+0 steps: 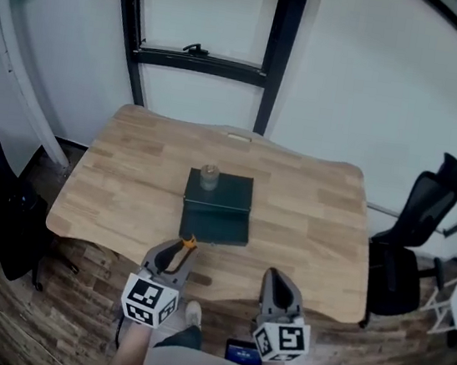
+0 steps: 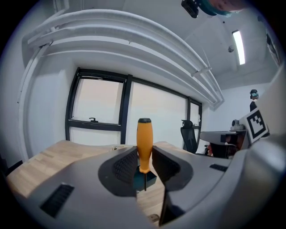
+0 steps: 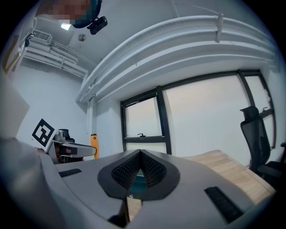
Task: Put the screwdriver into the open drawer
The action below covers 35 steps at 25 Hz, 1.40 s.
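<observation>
The left gripper's (image 1: pixel 187 246) fingers (image 2: pixel 123 166) clench the upright screwdriver (image 2: pixel 144 141), the seemingly open drawer (image 1: pixel 216 223) just ahead; the right gripper (image 1: pixel 275 277) is clenched, empty.

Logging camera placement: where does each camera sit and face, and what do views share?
Head view: on the head, facing steeply down at table and drawer unit; left tongs, right tongs, forearms show.
Left gripper view: on left tongs, facing the window; jaws shut on the screwdriver.
Right gripper view: on right tongs, facing the window; jaws shut, empty.
Shared: the screwdriver, in all three.
</observation>
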### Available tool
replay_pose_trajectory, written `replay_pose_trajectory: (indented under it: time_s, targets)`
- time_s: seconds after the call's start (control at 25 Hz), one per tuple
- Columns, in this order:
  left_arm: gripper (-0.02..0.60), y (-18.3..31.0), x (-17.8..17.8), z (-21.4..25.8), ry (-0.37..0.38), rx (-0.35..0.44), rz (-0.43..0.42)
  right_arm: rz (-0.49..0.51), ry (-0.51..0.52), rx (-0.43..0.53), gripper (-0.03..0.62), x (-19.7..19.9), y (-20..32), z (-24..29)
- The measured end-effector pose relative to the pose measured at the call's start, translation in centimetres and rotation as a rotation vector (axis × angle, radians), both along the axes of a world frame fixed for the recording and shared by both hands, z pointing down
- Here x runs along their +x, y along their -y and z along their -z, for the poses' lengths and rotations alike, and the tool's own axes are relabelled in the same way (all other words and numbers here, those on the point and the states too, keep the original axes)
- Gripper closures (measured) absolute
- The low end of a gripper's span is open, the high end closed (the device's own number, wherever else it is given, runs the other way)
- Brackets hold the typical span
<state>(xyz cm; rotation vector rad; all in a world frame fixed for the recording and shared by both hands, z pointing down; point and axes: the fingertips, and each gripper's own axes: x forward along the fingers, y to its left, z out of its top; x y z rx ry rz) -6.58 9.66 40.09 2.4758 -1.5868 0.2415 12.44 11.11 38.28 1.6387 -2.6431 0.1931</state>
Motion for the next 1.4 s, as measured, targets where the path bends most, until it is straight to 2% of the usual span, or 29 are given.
replay_pose_trajectory:
  time_s: [0.28, 0.52, 1.0, 1.4]
  targets:
    - [0.48, 7.2, -2.0, -0.8, -0.014, -0.02, -0.033, -0.035, -0.021, -0.021, 0.597, -2.2, 6.5, -0.8]
    - [0.48, 11.0, -2.8, -1.5, -0.017, -0.026, -0.066, -0.049, -0.036, -0.033, 0.597, -3.7, 9.6, -1.6]
    - [0.48, 13.0, -4.8, -2.6, -0.024, -0.048, -0.048, -0.022, -0.065, -0.035, 0.597, -6.6, 11.5, -2.3]
    - [0.48, 14.7, -4.6, -2.5, 0.002, -0.043, -0.059, -0.011, -0.055, -0.022, 0.597, -6.6, 13.8, -1.9]
